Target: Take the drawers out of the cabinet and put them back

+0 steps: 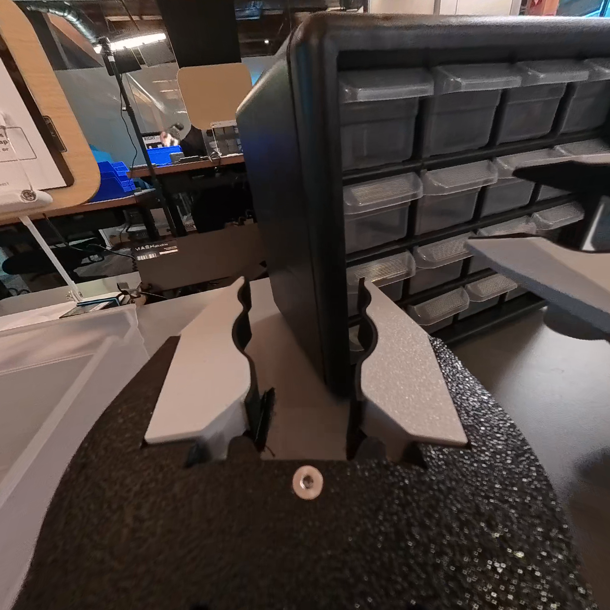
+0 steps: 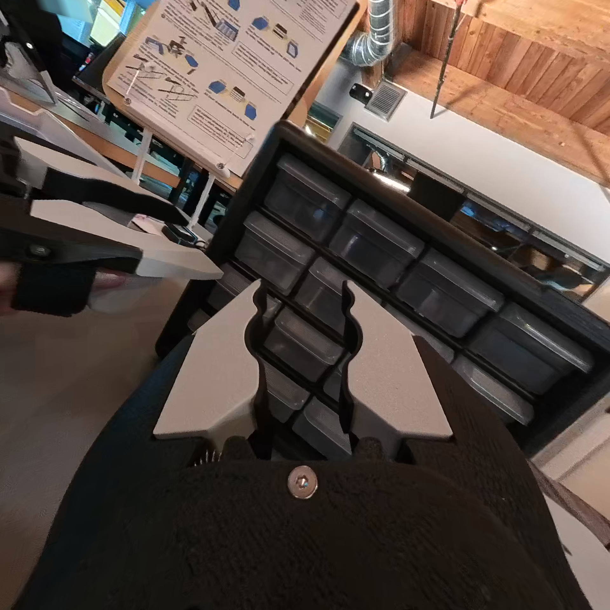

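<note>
In the left wrist view, the left tool (image 1: 305, 333) fills the lower half of the frame, its two pale fingers spread apart around the near corner of the black plastic cabinet of small clear drawers (image 1: 287, 211). The cabinet's dark side wall runs down between the fingers; I cannot tell whether either finger touches it, and nothing is clamped. The clear drawers (image 1: 379, 211) sit in rows across the right half, all apparently seated in their slots. At the right edge the right tool (image 1: 544, 280) reaches in toward the lower rows. The grey surface (image 1: 528, 379) shows at right; a translucent plastic bin (image 1: 66, 363) sits at left. Behind lie workbenches with blue bins (image 1: 114, 180) and a clipboard-style wooden board (image 1: 49, 109).

In the right wrist view, the right tool (image 2: 302, 307) stands at centre, parted and empty, aimed at a drawer (image 2: 302, 350) in the cabinet's left-hand columns, which shows through the gap. The cabinet (image 2: 274, 145) appears tilted across the frame. The left tool (image 2: 178, 267) comes in from the left edge, its tip near the cabinet's left side. An instruction board (image 2: 214, 66) stands upper left; wooden panelling (image 2: 511, 66) and a silver duct (image 2: 376, 33) upper right.

Judging by this, the step is a first drawer pull: the left tool looks placed to steady the cabinet, and the right needs to close on a drawer lip and draw straight out.
</note>
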The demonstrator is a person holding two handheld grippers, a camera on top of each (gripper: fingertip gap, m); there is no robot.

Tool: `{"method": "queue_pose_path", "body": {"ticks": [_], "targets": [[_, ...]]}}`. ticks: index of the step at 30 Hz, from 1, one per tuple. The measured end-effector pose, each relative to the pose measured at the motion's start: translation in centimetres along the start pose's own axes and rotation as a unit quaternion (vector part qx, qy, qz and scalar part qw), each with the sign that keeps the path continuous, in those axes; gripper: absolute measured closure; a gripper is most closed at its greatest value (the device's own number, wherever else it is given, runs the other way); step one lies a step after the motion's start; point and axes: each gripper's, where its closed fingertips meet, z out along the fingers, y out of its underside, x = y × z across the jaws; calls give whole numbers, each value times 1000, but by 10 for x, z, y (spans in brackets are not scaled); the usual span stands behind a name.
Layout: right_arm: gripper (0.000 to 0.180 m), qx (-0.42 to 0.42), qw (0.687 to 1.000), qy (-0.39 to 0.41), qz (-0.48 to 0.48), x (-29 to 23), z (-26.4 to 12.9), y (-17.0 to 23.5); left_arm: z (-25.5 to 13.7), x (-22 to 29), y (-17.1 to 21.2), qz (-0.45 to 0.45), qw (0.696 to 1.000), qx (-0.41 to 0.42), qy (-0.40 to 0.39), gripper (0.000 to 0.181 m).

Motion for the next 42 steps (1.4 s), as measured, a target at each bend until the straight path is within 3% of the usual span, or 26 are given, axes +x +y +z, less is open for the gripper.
{"method": "queue_pose_path", "body": {"ticks": [13,42], "targets": [[136,21,999,-39,-30,-29,14,-10,1,3,3,-4,1000,-11,8,122],[135,1,999,-34,-21,-20,5,-2,1,7,7,-4,1000,-21,14,120]]}}
